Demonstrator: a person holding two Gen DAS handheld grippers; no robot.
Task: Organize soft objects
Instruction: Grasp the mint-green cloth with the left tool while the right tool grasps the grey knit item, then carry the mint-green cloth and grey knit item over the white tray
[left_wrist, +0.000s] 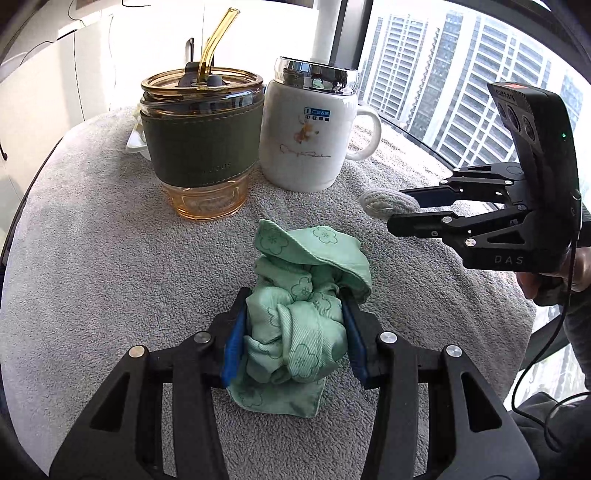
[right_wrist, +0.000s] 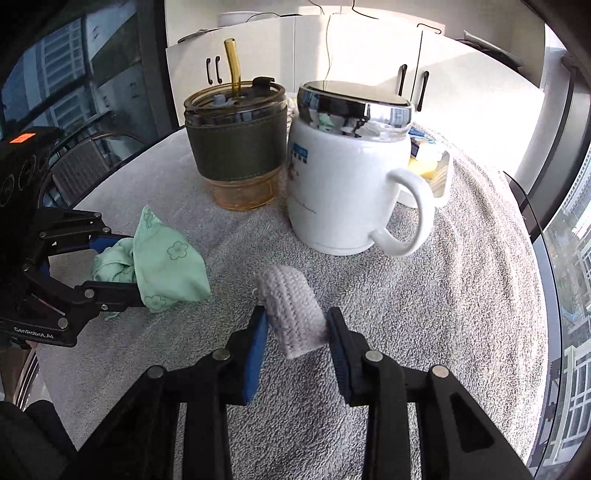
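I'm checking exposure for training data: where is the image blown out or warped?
Left wrist: background behind the tumbler is blown white and the towers bend; the cloth is sharp. Right wrist: cabinets are overexposed and the mug lid glares.

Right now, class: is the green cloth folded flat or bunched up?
Bunched up: the green cloth sits crumpled in creases between the left gripper fingers, not flat.

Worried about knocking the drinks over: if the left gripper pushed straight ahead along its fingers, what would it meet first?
Probably the amber tumbler, or the gap between it and the white mug; depth is unclear. The left gripper pushes the green cloth ahead.
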